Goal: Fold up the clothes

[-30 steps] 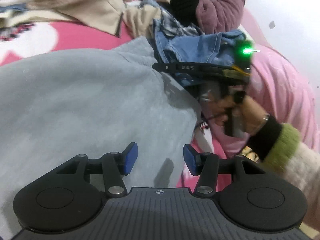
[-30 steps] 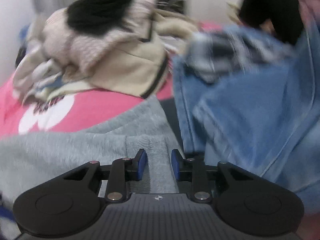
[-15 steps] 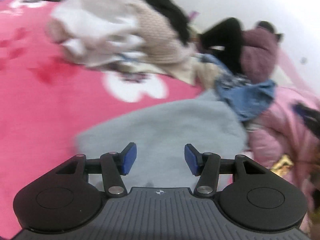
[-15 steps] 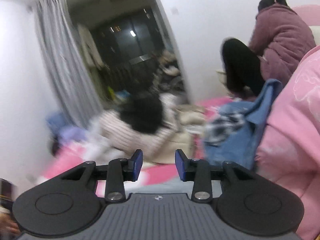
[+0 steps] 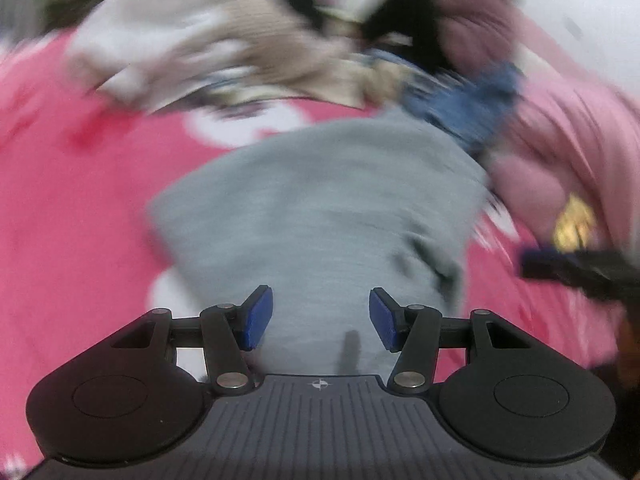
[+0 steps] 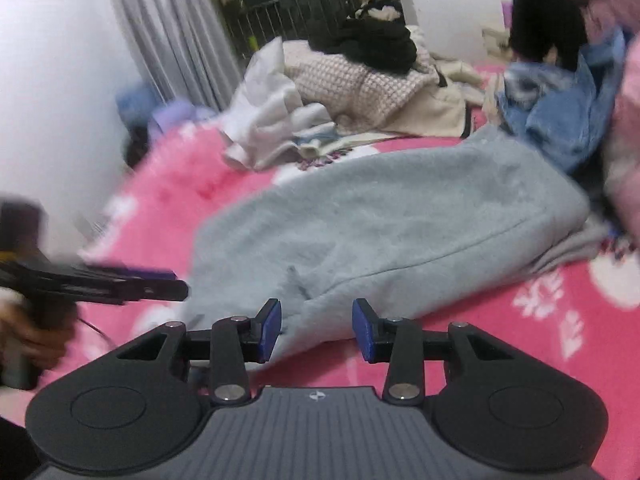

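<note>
A light grey fleece garment (image 6: 392, 216) lies folded on the pink flowered blanket (image 6: 520, 344); the left wrist view shows the same grey garment (image 5: 320, 208), blurred. My left gripper (image 5: 321, 322) hovers open over its near edge, with nothing between the blue pads. My right gripper (image 6: 316, 330) is open too, just short of the garment's near corner. At the left edge of the right wrist view the left gripper (image 6: 132, 280) appears, held by a hand. The right gripper (image 5: 576, 268) shows at the right edge of the left wrist view.
A heap of unfolded clothes (image 6: 352, 92) lies at the blanket's far side: white, beige knit and black pieces. Blue denim (image 6: 560, 120) and a pink garment (image 5: 568, 140) lie to the right. A grey curtain (image 6: 172, 36) and white walls stand behind.
Both grippers have pulled back and up from the grey garment, so it now lies whole in view. The right view swung from the room down onto the blanket. Both stayed open.
</note>
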Demonstrator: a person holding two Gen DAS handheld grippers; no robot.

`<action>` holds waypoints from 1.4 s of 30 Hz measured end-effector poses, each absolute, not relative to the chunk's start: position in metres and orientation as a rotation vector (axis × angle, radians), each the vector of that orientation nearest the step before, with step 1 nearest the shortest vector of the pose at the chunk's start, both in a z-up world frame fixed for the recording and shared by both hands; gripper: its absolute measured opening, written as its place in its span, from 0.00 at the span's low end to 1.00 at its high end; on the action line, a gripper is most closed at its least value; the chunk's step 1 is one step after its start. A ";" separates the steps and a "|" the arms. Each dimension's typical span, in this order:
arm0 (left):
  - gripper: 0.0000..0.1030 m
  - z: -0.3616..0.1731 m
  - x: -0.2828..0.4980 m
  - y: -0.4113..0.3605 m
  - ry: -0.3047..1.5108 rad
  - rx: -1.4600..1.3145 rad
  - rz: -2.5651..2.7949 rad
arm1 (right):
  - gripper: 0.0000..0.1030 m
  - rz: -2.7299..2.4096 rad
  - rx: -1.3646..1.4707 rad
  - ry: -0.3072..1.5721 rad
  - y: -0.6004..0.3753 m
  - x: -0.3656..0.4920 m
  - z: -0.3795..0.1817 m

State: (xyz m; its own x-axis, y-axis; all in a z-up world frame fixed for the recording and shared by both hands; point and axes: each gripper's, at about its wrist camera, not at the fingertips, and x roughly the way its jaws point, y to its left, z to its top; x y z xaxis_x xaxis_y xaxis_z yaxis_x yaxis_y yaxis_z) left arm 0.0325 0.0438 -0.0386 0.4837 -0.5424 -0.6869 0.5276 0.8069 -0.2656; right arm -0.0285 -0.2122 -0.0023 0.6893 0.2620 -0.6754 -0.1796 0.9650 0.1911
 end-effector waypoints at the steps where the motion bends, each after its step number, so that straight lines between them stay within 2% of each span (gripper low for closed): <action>1: 0.52 -0.041 0.029 0.032 0.825 0.041 -0.679 | 0.41 0.247 0.059 0.767 -0.205 -0.025 -0.004; 7: 0.50 -0.064 0.016 -0.019 0.737 0.318 -0.754 | 0.41 0.274 -0.325 0.767 -0.152 -0.002 -0.033; 9: 0.42 -0.072 0.012 -0.025 0.708 0.382 -0.748 | 0.37 0.280 -0.406 0.797 -0.142 -0.001 -0.047; 10: 0.30 -0.075 0.010 -0.027 0.692 0.412 -0.742 | 0.33 0.282 -0.446 0.812 -0.138 -0.001 -0.055; 11: 0.20 -0.075 0.008 -0.026 0.674 0.428 -0.734 | 0.19 0.275 -0.456 0.812 -0.138 -0.002 -0.058; 12: 0.14 -0.074 0.005 -0.025 0.655 0.439 -0.727 | 0.12 0.260 -0.437 0.797 -0.141 -0.005 -0.056; 14: 0.08 -0.070 -0.001 -0.021 0.616 0.447 -0.728 | 0.08 0.225 -0.377 0.772 -0.150 -0.011 -0.052; 19: 0.08 -0.079 -0.013 -0.019 0.626 0.525 -0.794 | 0.09 0.160 -0.140 0.806 -0.184 -0.026 -0.060; 22: 0.15 -0.078 -0.010 -0.014 0.682 0.493 -0.806 | 0.15 0.146 -0.083 0.847 -0.192 -0.029 -0.069; 23: 0.23 -0.075 -0.008 -0.011 0.699 0.466 -0.804 | 0.22 0.140 -0.072 0.846 -0.194 -0.031 -0.067; 24: 0.27 -0.071 -0.006 -0.004 0.723 0.422 -0.803 | 0.34 0.133 -0.057 0.836 -0.196 -0.034 -0.062; 25: 0.33 -0.067 -0.003 0.007 0.757 0.356 -0.802 | 0.38 0.123 -0.036 0.824 -0.200 -0.037 -0.057; 29: 0.45 -0.057 0.015 0.068 0.894 0.026 -0.760 | 0.42 0.133 0.167 0.810 -0.228 -0.048 -0.042; 32: 0.52 -0.064 0.040 0.119 0.930 -0.203 -0.574 | 0.56 0.186 0.423 0.840 -0.252 -0.047 -0.045; 33: 0.53 -0.068 0.050 0.135 0.937 -0.278 -0.503 | 0.56 0.207 0.529 0.855 -0.259 -0.044 -0.050; 35: 0.64 -0.082 0.074 0.163 0.963 -0.471 -0.401 | 0.60 0.246 0.769 0.896 -0.269 -0.038 -0.066; 36: 0.66 -0.091 0.087 0.174 0.979 -0.582 -0.371 | 0.65 0.255 0.889 0.925 -0.273 -0.035 -0.076; 38: 0.66 -0.105 0.107 0.185 1.003 -0.725 -0.349 | 0.66 0.271 1.073 0.983 -0.273 -0.030 -0.098; 42: 0.67 -0.111 0.123 0.178 0.991 -0.767 -0.342 | 0.70 0.273 1.217 1.028 -0.260 -0.025 -0.125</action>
State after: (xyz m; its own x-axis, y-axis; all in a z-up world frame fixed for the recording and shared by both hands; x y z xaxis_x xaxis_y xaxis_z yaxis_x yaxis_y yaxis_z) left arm 0.1230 0.1783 -0.1109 0.5237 -0.5830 -0.6212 -0.0762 0.6942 -0.7158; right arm -0.0251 -0.2599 -0.1250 0.5469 0.6696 -0.5025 0.3322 0.3774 0.8644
